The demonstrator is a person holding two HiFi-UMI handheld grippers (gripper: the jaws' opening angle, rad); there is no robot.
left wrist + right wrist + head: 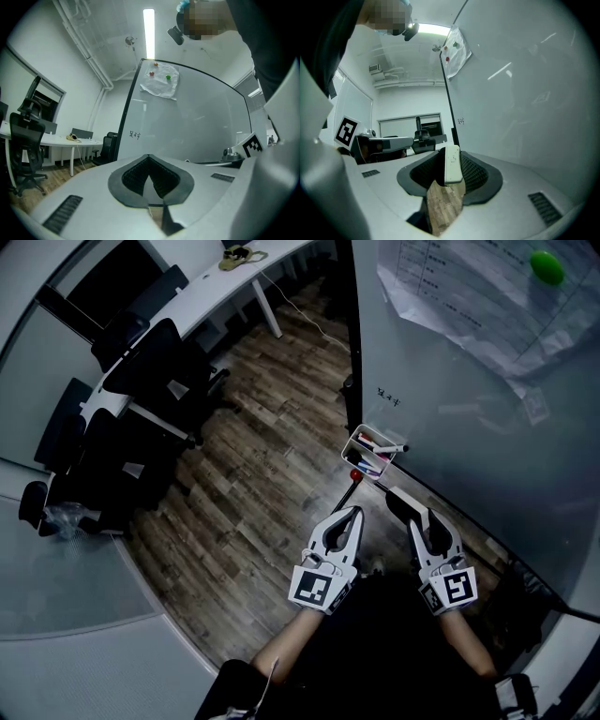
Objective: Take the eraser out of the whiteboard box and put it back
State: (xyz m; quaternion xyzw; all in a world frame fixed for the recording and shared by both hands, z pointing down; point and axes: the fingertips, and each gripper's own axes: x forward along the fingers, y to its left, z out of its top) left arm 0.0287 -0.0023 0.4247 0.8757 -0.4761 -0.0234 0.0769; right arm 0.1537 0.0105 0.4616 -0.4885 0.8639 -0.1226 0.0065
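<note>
Viewed from above, the left hand-held gripper (352, 515) points toward a whiteboard (469, 409), its jaws closed together with nothing between them. Just ahead, the small whiteboard box (351, 448) hangs on the board with markers (377, 448) inside. To the right, the right hand-held gripper (415, 512) clamps the white eraser (452, 164) between its jaws, outside the box and near it.

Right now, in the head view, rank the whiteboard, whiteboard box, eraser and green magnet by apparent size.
1. whiteboard, far the largest.
2. whiteboard box.
3. eraser, close to the box in size and nearer the camera, so that pair is unsure.
4. green magnet, smallest.
</note>
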